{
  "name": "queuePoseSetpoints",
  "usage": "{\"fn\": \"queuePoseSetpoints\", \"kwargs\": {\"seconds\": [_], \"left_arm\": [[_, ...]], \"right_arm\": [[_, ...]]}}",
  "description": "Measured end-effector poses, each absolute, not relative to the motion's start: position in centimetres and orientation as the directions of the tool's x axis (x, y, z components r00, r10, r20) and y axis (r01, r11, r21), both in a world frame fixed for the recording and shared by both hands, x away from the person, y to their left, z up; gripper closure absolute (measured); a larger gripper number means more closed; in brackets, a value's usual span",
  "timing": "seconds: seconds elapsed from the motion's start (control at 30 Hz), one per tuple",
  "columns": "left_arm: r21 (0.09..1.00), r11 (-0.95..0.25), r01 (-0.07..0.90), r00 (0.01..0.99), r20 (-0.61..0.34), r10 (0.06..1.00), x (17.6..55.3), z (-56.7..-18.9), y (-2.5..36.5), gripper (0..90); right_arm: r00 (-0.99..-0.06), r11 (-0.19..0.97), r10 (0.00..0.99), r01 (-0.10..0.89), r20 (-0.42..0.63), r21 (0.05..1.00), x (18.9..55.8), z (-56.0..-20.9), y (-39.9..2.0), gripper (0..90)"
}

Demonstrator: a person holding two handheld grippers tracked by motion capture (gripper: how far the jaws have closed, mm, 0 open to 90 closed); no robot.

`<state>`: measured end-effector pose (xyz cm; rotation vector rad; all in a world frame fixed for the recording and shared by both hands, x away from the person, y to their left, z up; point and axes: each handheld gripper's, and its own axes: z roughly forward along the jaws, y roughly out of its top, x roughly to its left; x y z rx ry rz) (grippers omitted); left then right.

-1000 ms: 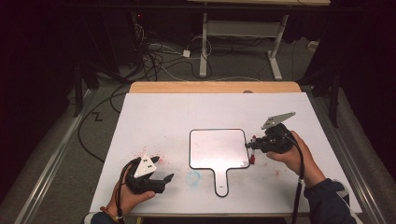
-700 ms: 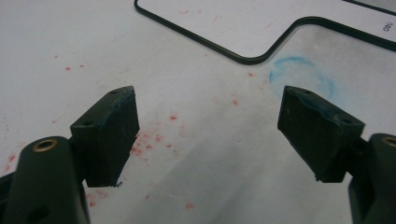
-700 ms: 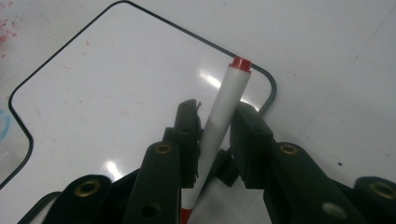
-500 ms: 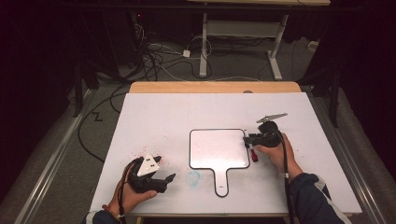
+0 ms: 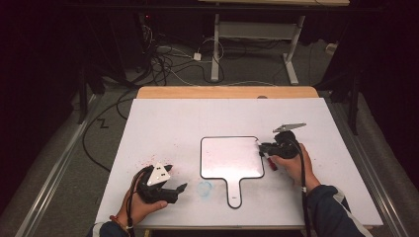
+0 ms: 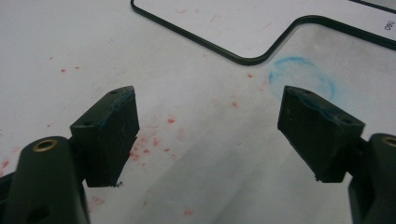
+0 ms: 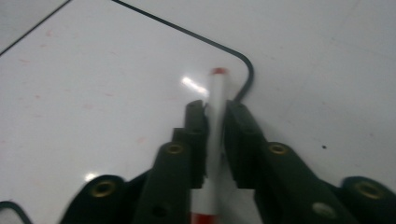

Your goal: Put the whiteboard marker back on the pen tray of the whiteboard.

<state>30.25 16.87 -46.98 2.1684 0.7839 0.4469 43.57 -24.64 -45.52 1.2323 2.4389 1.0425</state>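
A small whiteboard (image 5: pixel 231 158) with a black rim and a short handle lies flat in the middle of the white table (image 5: pixel 163 123). At the board's right edge my right gripper (image 5: pixel 264 149) is low over the table. Its jaws have just closed further and are shut on a white marker with red ends (image 7: pixel 217 84). The marker's tip points at the board's rounded corner (image 7: pixel 93 84), between the pads of the right gripper (image 7: pixel 215 109). My left gripper (image 5: pixel 178 178) rests near the front left, open, with nothing between its pads (image 6: pixel 208 112).
A faint blue ring smear (image 6: pixel 303 77) marks the table (image 6: pixel 70 42) just left of the board's handle (image 5: pixel 234 190). Red specks dot the surface around the left gripper. A wooden strip (image 5: pixel 227 92) runs along the far edge; cables and desk legs lie beyond.
My right gripper has sunk toward the table beside the board's right edge, still carrying the marker. The left hand has stayed put.
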Motion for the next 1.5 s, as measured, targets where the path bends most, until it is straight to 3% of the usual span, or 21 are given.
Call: {"fn": "queuePoseSetpoints", "kwargs": {"seconds": [0.13, 0.23, 0.37, 0.43, 0.67, 0.83, 0.97, 1.1, 1.27, 1.5], "left_arm": [[0.768, -0.509, 0.39, 0.749, 0.057, 0.66, 30.3, -47.0, 16.8, 19.5], [0.765, -0.513, 0.389, 0.753, 0.056, 0.655, 30.4, -47.0, 16.6, 19.5], [0.761, -0.516, 0.393, 0.755, 0.053, 0.653, 30.4, -47.1, 16.6, 19.5], [0.762, -0.515, 0.392, 0.755, 0.053, 0.653, 30.4, -47.1, 16.6, 19.5], [0.762, -0.516, 0.392, 0.755, 0.054, 0.654, 30.4, -47.1, 16.6, 19.5], [0.762, -0.515, 0.392, 0.753, 0.055, 0.656, 30.4, -47.1, 16.7, 19.5], [0.767, -0.51, 0.39, 0.749, 0.058, 0.66, 30.3, -47.0, 16.9, 19.5], [0.768, -0.513, 0.384, 0.747, 0.068, 0.662, 30.1, -46.9, 16.9, 19.5], [0.768, -0.52, 0.374, 0.746, 0.084, 0.661, 29.7, -46.9, 16.8, 19.3], [0.766, -0.515, 0.384, 0.736, 0.083, 0.672, 29.6, -46.9, 17.1, 19.2]], "right_arm": [[-0.639, 0.411, 0.761, 0.607, 0.111, 0.681, 43.3, -45.5, -23.9, 81.5], [-0.616, 0.36, 0.769, 0.64, 0.172, 0.679, 43.3, -45.6, -23.8, 81.5], [-0.578, 0.321, 0.797, 0.651, 0.174, 0.688, 43.5, -45.7, -23.8, 80.8], [-0.554, 0.301, 0.813, 0.665, 0.181, 0.684, 43.8, -46.1, -23.9, 76.3], [-0.538, 0.325, 0.836, 0.646, 0.109, 0.69, 44.0, -46.2, -23.9, 73.3], [-0.536, 0.326, 0.838, 0.648, 0.107, 0.689, 43.9, -46.1, -24.3, 64.2], [-0.574, 0.36, 0.818, 0.566, 0.04, 0.742, 43.0, -44.7, -24.6, 52.3], [-0.638, 0.42, 0.765, 0.392, -0.087, 0.818, 40.3, -43.1, -25.6, 45.3], [-0.649, 0.485, 0.721, 0.22, -0.245, 0.846, 35.9, -42.5, -27.4, 36.0], [-0.653, 0.48, 0.716, 0.205, -0.246, 0.853, 31.6, -44.0, -29.2, 33.9]]}}
